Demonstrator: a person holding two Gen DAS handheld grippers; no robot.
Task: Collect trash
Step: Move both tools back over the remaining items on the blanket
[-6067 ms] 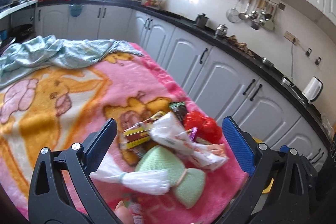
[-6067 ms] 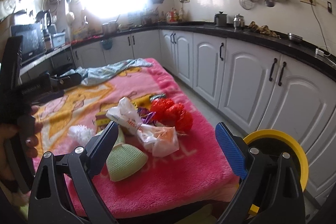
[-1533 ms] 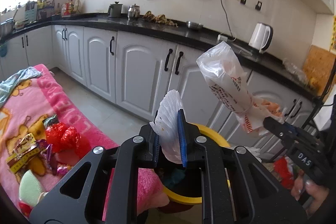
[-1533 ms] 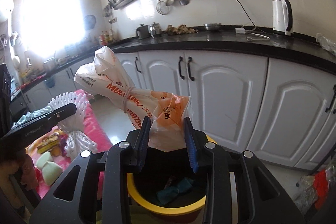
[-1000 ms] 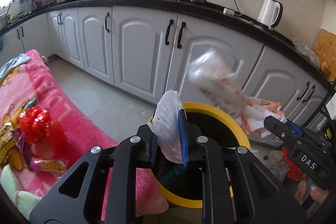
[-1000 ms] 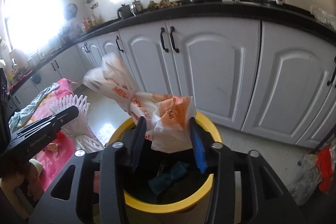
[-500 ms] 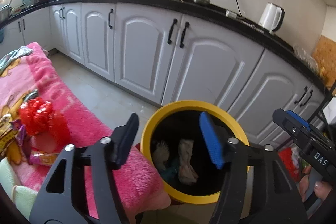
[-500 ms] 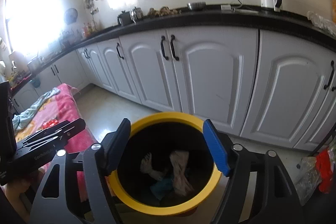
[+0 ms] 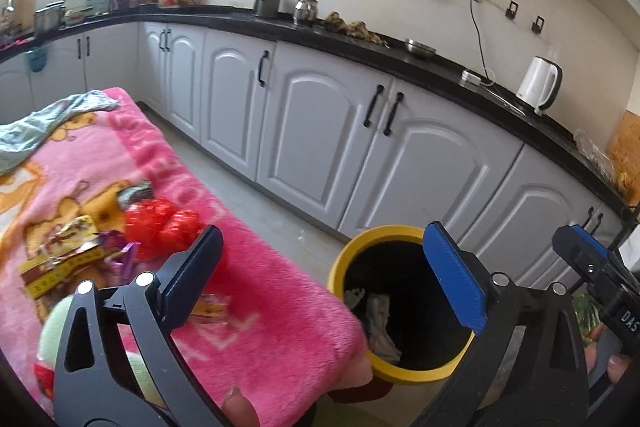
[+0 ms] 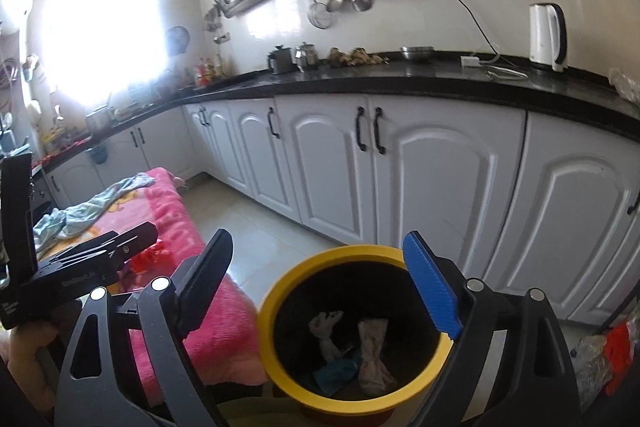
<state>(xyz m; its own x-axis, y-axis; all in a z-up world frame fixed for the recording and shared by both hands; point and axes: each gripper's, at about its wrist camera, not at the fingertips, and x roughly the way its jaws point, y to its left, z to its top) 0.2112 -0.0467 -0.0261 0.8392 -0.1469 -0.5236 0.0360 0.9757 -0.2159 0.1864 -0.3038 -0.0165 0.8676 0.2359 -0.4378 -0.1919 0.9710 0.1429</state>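
Note:
A yellow bin (image 10: 340, 253) with a black inside stands on the floor beside the pink blanket (image 9: 260, 307). In it lie a white plastic bag (image 10: 372, 347), a white frilly wrapper (image 10: 325, 327) and a teal scrap. My right gripper (image 10: 318, 283) hangs above the bin, its jaws opening with nothing between them. My left gripper (image 9: 320, 275) hovers over the blanket's corner and the bin (image 9: 338, 267), its jaws also opening and empty. On the blanket remain a red wrapper (image 9: 160, 225), yellow snack wrappers (image 9: 60, 255) and a pale green item (image 9: 54, 327).
White cabinets (image 9: 316, 147) under a black counter run behind the bin, with a strip of tiled floor (image 10: 248, 223) between. A white kettle (image 9: 538, 89) stands on the counter. A teal cloth (image 9: 48, 123) lies at the blanket's far end. Bagged rubbish (image 10: 612, 351) sits on the floor at the right.
Both grippers went from shut to open. The white frilly wrapper left the left one and the plastic bag left the right; both now lie in the bin. Both hands rose, the left swinging towards the blanket.

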